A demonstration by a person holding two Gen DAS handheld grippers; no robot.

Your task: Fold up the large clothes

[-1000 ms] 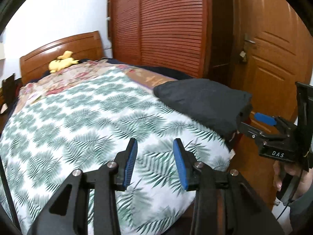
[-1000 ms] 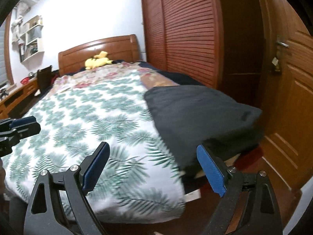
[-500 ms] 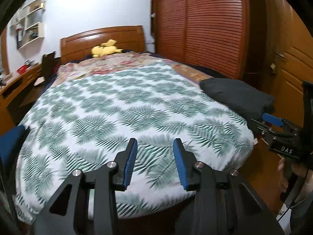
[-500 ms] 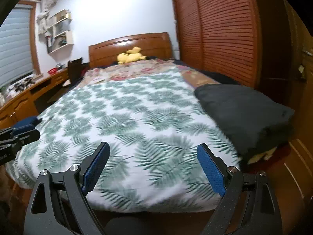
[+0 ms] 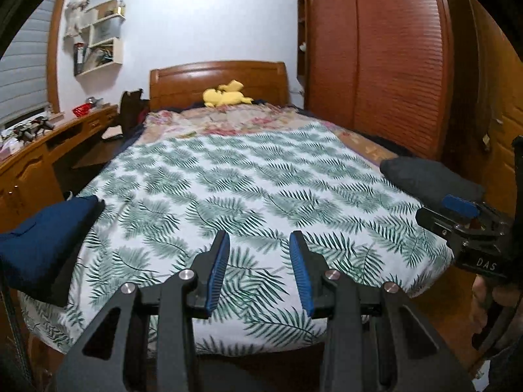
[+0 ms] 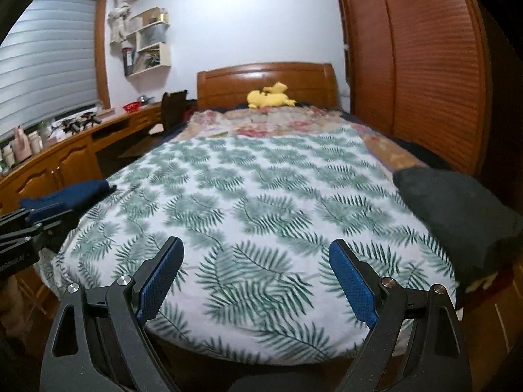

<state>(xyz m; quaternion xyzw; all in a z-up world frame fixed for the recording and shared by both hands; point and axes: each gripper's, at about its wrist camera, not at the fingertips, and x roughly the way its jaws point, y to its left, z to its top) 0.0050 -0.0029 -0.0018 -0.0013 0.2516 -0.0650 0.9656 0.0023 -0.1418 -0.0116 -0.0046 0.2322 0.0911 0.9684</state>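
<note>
A folded dark grey garment (image 5: 428,176) lies at the bed's front right corner; it also shows in the right wrist view (image 6: 457,209). A navy blue garment (image 5: 42,241) lies at the bed's front left edge, also seen in the right wrist view (image 6: 68,196). My left gripper (image 5: 260,271) is open and empty, held at the foot of the bed. My right gripper (image 6: 256,277) is wide open and empty, also at the foot of the bed. The right gripper shows at the right edge of the left wrist view (image 5: 467,215).
The bed has a leaf-print cover (image 5: 248,196) and a floral blanket (image 5: 235,121) near the wooden headboard (image 5: 215,81). A yellow plush toy (image 5: 227,98) lies by the headboard. A wooden desk (image 6: 59,156) runs along the left. A louvred wardrobe (image 5: 385,58) stands on the right.
Both cameras have swung left and back from the grey garment to face the whole bed. The navy garment has come into view at the left. Both grippers stay open.
</note>
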